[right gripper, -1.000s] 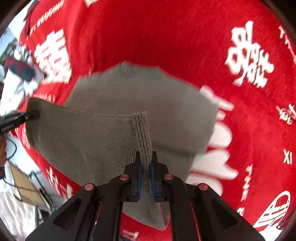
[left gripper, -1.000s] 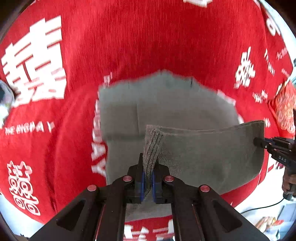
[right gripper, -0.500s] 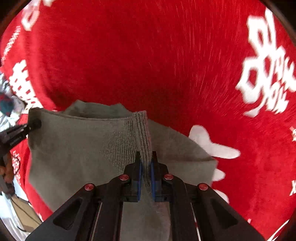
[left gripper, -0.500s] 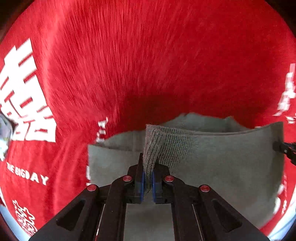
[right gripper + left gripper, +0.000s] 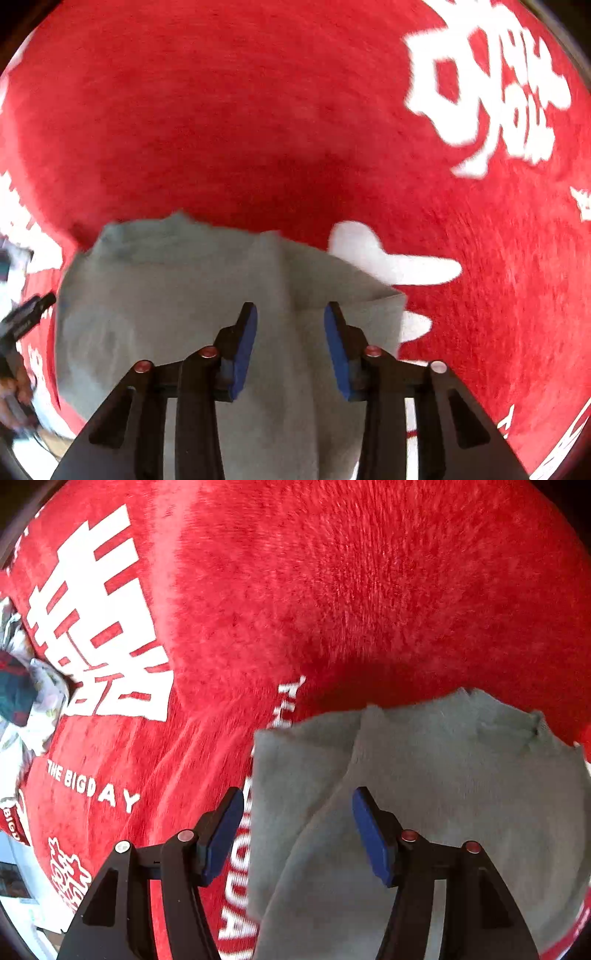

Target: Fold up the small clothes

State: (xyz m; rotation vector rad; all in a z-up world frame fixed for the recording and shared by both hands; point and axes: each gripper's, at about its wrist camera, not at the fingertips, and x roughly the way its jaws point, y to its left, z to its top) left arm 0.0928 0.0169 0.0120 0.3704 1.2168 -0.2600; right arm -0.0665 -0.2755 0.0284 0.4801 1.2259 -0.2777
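A small grey garment (image 5: 443,775) lies folded over on the red cloth (image 5: 332,590), its upper layer resting on the lower one. My left gripper (image 5: 298,812) hangs just above its left part, jaws opening, blue pads apart and pressing on nothing. In the right wrist view the same grey garment (image 5: 166,295) fills the lower middle. My right gripper (image 5: 290,325) stands over its right part with jaws opening, pads clear of the fabric below. The other gripper's black tip (image 5: 33,306) shows at the garment's left edge.
The red cloth (image 5: 258,110) carries large white characters (image 5: 99,620) and the words "THE BIG DAY" (image 5: 92,786). A bundle of pale and dark fabric (image 5: 26,694) lies at its left edge. White print (image 5: 487,85) marks the far right.
Both grippers came down and forward with the lifted grey edge, laid it over the rest of the garment, and then let it go; both pairs of jaws have parted.
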